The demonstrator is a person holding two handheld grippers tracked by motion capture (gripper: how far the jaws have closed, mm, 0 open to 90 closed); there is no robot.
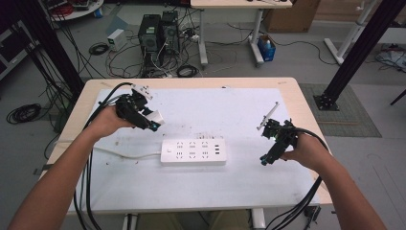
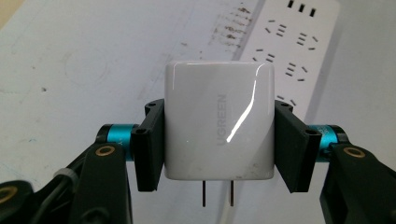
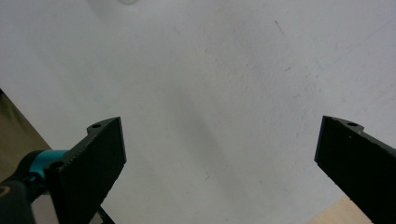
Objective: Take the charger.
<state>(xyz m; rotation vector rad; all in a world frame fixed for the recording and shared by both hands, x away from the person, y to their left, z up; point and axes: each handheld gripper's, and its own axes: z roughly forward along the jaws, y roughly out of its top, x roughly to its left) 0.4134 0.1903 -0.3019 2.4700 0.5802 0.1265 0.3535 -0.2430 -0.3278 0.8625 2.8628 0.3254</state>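
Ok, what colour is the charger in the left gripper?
Glossy white charger with grey lettering, clearest in the left gripper view.

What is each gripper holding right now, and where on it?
The left gripper clamps a white charger by its two opposite side faces, prongs pointing back toward the hand. The right gripper is open and holds nothing.

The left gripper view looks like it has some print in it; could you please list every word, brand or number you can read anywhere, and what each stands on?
"UGREEN": grey letters running sideways along the face of the white charger, which the left gripper clamps between its jaws.
The power strip has sockets and ports, but any marking on it is too small to read.
No other legible text.
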